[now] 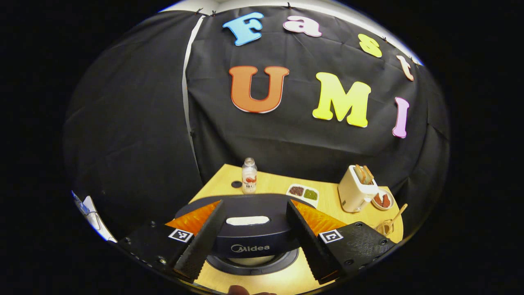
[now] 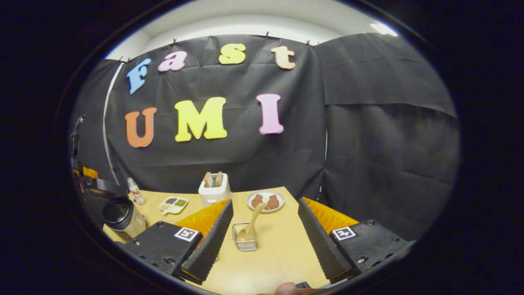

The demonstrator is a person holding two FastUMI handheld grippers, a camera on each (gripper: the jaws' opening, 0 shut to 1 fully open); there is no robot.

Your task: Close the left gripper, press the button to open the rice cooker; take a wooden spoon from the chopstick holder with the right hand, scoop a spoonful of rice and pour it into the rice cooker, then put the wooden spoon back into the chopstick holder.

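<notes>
Both grippers' fingers (image 1: 204, 241) (image 2: 317, 237) spread, level

On the wooden table (image 2: 278, 250) stand one dark round rice cooker (image 1: 249, 233), one clear plastic bottle (image 1: 249, 176), one white two-compartment dish (image 1: 303, 193), one cream toaster (image 2: 214, 190), one white plate (image 2: 265, 201), and one wire holder (image 2: 245, 237) with one wooden spoon (image 2: 253, 223).

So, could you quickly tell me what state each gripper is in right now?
Left gripper: open, holding nothing, above the black rice cooker.
Right gripper: open, holding nothing.
</notes>
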